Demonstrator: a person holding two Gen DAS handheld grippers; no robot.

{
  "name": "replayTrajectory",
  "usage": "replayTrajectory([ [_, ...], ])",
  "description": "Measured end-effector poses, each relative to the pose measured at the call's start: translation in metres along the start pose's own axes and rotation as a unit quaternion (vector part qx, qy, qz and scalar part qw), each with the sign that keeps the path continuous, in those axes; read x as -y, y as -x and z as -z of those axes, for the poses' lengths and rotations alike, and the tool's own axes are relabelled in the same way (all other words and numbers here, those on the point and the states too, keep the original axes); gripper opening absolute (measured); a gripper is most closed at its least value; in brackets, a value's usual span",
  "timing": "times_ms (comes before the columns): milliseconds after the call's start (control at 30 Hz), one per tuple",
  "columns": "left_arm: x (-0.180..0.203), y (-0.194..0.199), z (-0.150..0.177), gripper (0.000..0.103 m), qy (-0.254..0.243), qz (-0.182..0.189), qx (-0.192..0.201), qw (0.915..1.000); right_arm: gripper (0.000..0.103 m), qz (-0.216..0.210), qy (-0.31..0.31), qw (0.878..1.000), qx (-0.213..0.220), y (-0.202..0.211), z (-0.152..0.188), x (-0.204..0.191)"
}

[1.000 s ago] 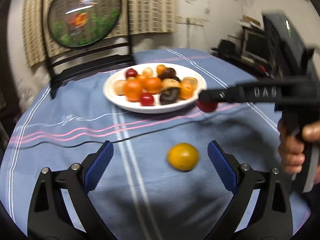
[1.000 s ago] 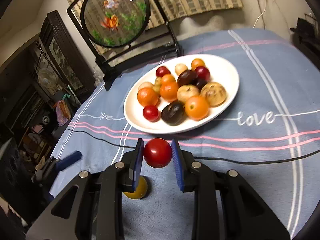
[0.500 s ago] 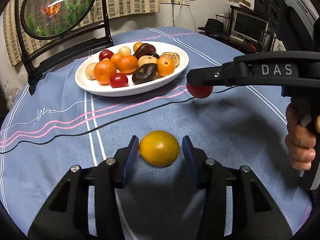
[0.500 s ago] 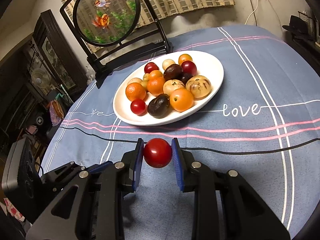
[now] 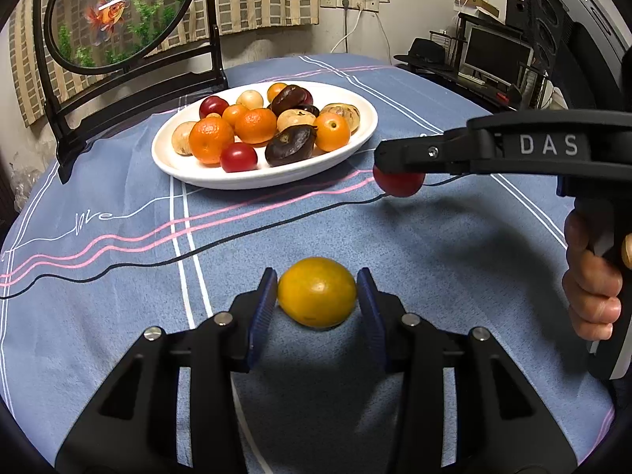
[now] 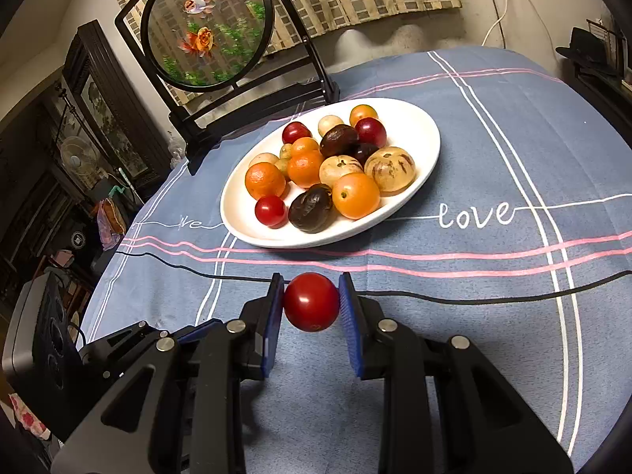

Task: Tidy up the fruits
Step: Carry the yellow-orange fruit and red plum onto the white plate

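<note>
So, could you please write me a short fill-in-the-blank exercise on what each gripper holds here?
1. The left gripper is closed on a ____ fruit.
2. The right gripper holds a ____ fruit.
3. The other fruits sit on a white ____ on the tablecloth.

Missing words: yellow; red; plate

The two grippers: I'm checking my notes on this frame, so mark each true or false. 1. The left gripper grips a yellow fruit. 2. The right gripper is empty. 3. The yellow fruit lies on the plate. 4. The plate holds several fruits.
1. True: the left gripper has its pads against the yellow fruit.
2. False: the right gripper grips a red fruit.
3. False: it rests on the tablecloth.
4. True: the plate is piled with fruit.
</note>
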State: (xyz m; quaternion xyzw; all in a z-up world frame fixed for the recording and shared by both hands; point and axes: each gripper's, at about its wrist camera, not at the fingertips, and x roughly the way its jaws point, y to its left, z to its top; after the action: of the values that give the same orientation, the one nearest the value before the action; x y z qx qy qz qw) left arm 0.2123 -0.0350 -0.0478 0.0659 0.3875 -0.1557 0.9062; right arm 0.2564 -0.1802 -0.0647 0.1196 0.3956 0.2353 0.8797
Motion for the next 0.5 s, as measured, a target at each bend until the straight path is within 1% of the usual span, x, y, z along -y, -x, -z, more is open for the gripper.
replayTrajectory([
  [367, -0.005, 0.008, -0.002, 0.043, 0.016, 0.003, 0.011, 0.9998, 0.029, -0.013, 0.002, 1.000, 0.002, 0.000, 0.000, -0.003],
  [500, -0.008, 0.016, -0.003, 0.043, 0.025, 0.003, 0.022, 0.9994, 0.029, -0.019, 0.007, 1.000, 0.007, 0.002, -0.001, -0.007],
])
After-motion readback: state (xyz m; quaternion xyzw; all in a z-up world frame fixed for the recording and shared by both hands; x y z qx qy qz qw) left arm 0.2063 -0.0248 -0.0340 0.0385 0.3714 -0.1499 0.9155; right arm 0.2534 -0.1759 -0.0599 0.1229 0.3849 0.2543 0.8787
